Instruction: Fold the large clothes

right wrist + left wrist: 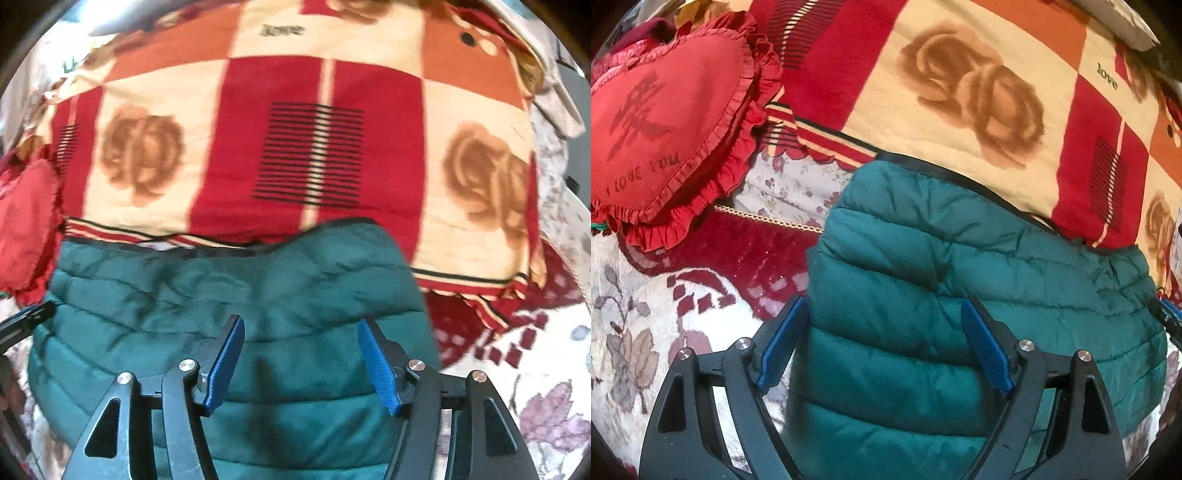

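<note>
A dark green quilted puffer jacket (960,295) lies folded on the bed, its black-trimmed edge toward the far side. In the left wrist view my left gripper (884,301) hovers over the jacket's left part, jaws wide apart, left blue pad (783,347) just off the jacket's left edge. In the right wrist view the jacket (184,302) fills the lower middle, and my right gripper (300,321) stands open above its right half with nothing pinched. Each view catches the other gripper's tip at the jacket's side edge.
A red, cream and orange blanket with rose prints (960,92) lies just beyond the jacket. A red heart-shaped frilled cushion (665,122) sits at the left. A floral bedspread with dark red patterns (517,350) covers the bed around the jacket.
</note>
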`<state>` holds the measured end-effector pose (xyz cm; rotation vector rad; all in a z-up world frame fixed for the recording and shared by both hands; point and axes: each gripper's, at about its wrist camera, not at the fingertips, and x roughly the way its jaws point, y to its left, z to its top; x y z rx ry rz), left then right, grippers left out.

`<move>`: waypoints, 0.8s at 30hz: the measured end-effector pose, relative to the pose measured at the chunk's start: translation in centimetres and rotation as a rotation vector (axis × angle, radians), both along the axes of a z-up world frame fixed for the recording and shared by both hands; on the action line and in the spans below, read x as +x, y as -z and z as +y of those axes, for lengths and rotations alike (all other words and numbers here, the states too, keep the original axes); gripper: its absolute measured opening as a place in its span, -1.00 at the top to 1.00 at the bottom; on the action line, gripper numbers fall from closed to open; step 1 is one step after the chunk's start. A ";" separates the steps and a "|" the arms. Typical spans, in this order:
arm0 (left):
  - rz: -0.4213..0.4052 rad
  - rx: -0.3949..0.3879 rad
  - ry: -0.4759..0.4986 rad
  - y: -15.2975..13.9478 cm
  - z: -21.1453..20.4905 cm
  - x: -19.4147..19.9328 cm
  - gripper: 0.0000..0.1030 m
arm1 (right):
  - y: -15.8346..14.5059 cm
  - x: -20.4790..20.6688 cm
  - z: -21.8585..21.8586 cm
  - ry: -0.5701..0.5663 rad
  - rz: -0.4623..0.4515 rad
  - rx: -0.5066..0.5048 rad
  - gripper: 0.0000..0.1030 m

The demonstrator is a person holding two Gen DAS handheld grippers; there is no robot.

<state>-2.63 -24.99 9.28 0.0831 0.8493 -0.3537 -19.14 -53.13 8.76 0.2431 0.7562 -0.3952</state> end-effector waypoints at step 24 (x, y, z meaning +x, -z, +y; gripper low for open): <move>0.011 0.087 0.008 3.6 -2.3 2.6 -0.71 | 3.1 -2.5 -4.4 0.101 -0.020 0.120 -0.37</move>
